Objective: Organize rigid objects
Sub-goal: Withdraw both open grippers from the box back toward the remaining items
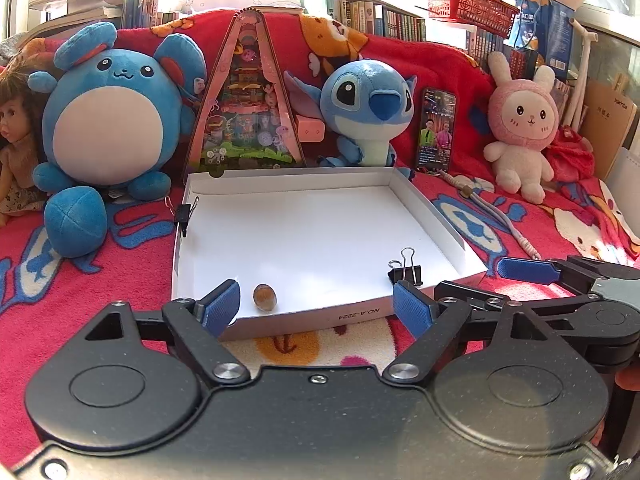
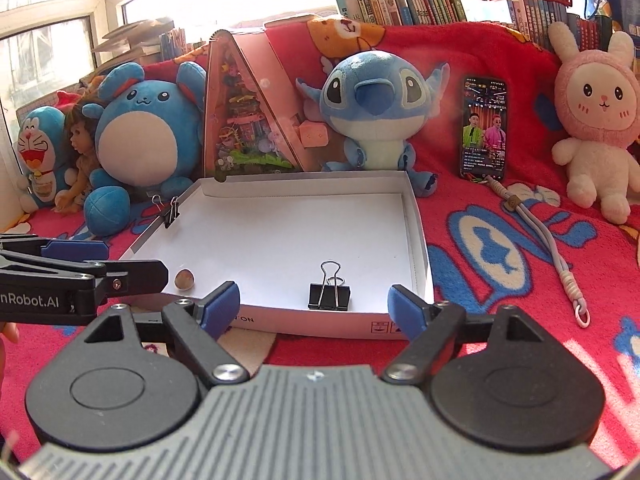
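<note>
binder clip (image 2: 329,291) in white tray (image 2: 418,240), just ahead of right claw (image 2: 314,306) (spread wide), left claw (image 1: 318,306) released too

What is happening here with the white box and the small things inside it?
A person holds two tools, both open and empty, at the near edge of a shallow white box on a red blanket. Inside lie a black binder clip and a small brown nut-like object; another clip is clamped on the box's left wall. The left tool and right tool grip nothing.
</note>
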